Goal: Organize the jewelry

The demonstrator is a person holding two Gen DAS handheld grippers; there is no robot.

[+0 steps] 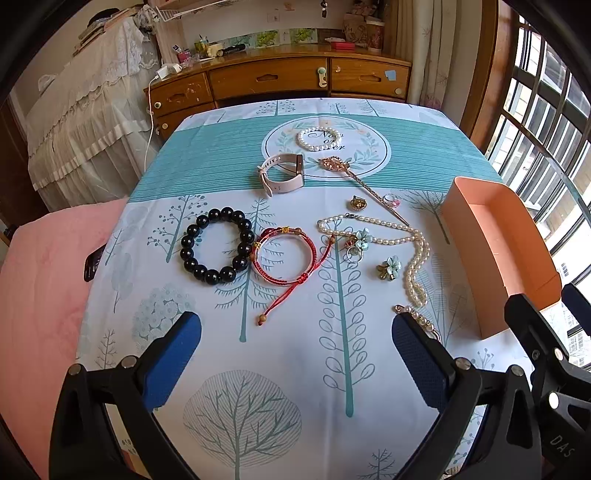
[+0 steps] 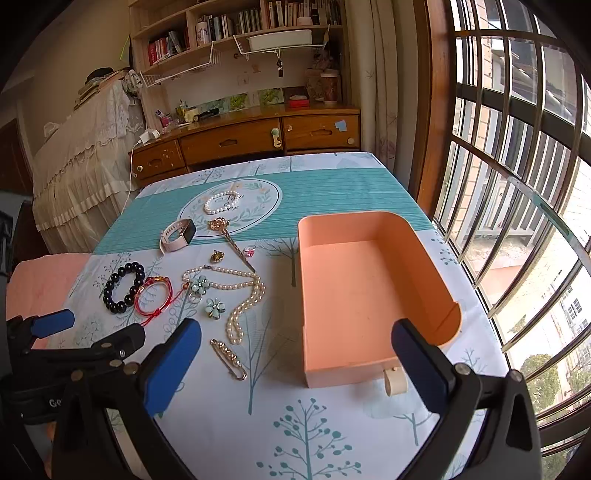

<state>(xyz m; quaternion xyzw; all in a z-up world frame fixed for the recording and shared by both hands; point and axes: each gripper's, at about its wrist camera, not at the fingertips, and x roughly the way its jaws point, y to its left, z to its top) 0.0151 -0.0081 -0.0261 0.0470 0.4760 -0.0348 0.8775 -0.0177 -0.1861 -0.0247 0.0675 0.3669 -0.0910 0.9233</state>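
Tree-print tablecloth [image 1: 295,369], jewelry scattered, orange tray [image 2: 369,295] empty. Left gripper [image 1: 295,354] and right gripper [image 2: 295,362] held wide open, nothing gripped. Pearl necklace [image 1: 413,251] may be snagged on flower ring [image 1: 356,242].

"DAS" in pale letters on the right claw [image 1: 554,369] body, left-wrist view

Upper centre: wooden desk [image 2: 243,138] with drawers, bookshelf [image 2: 236,26] above. Left: lace-draped furniture [image 2: 77,155], pink bedding [image 1: 40,280] below. Right edge: barred window [image 2: 517,184], bright daylight, curtain [image 2: 384,85] beside. Centre: table under tree-print cloth [image 2: 332,424].
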